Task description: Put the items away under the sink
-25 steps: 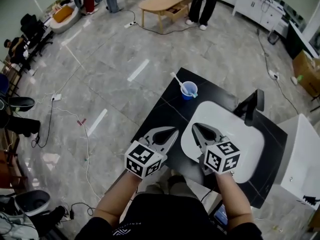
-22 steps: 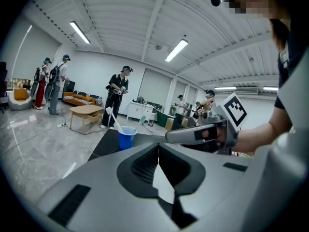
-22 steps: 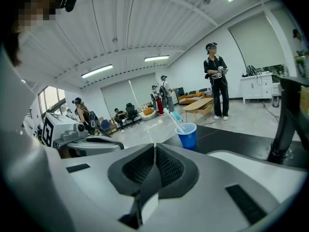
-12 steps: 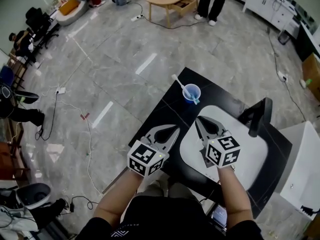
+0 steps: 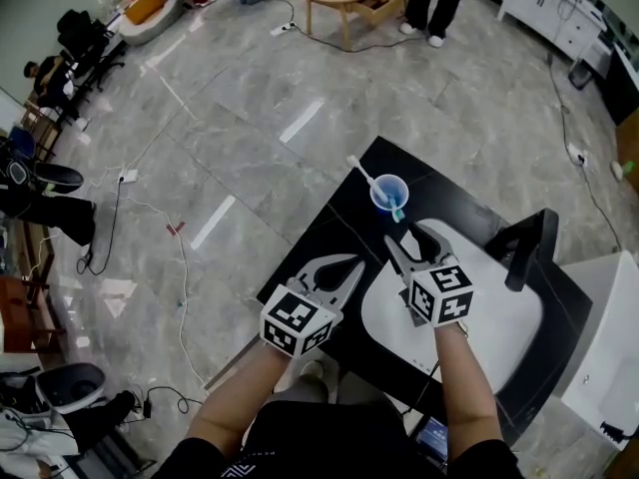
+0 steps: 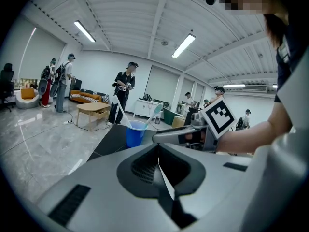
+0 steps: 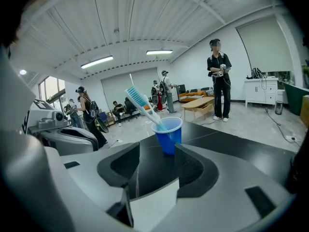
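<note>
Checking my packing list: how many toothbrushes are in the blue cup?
2, both in the blue cup: a white toothbrush leaning away from the sink, a teal toothbrush leaning toward it.

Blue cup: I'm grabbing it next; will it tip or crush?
The blue cup looks like thin plastic: probably light, dentable if squeezed hard. Its toothbrushes lean well above the rim, so a push may tip it.
</note>
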Available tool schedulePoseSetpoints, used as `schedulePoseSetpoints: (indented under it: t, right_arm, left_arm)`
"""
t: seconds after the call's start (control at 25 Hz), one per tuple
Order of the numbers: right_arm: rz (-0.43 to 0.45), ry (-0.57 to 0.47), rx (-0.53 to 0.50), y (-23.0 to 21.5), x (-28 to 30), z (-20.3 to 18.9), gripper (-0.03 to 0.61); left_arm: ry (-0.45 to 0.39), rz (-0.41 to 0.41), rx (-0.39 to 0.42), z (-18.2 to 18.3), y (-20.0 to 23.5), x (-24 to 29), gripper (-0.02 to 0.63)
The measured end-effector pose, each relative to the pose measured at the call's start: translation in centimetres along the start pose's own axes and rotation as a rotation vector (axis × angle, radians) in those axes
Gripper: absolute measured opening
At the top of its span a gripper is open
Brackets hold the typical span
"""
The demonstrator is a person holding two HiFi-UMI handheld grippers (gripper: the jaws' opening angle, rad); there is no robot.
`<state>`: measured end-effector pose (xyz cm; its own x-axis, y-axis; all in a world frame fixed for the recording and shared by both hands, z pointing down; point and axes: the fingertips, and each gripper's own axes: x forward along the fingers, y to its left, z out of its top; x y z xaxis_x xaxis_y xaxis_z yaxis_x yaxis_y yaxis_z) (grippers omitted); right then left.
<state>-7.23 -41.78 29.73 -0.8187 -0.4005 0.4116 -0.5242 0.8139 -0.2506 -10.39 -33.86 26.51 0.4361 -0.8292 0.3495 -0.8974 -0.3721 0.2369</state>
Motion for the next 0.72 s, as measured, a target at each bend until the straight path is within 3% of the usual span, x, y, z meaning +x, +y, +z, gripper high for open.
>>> schedulePoseSetpoints:
  t: [0.44,0.72]
  right_arm:
    - [-0.022,-0.053,-0.094,-1.4,3.6,1.7,0.27]
    - [-0.023,-0.038,-0.097,-1.7,5.2,1.5,0.313]
  left_arm:
    - [-0.002,0.051,-0.013,0.0,2.3,0.7,0.009]
    - [-0.017,0.093,-0.026,0.5,4.4,1.3,0.009]
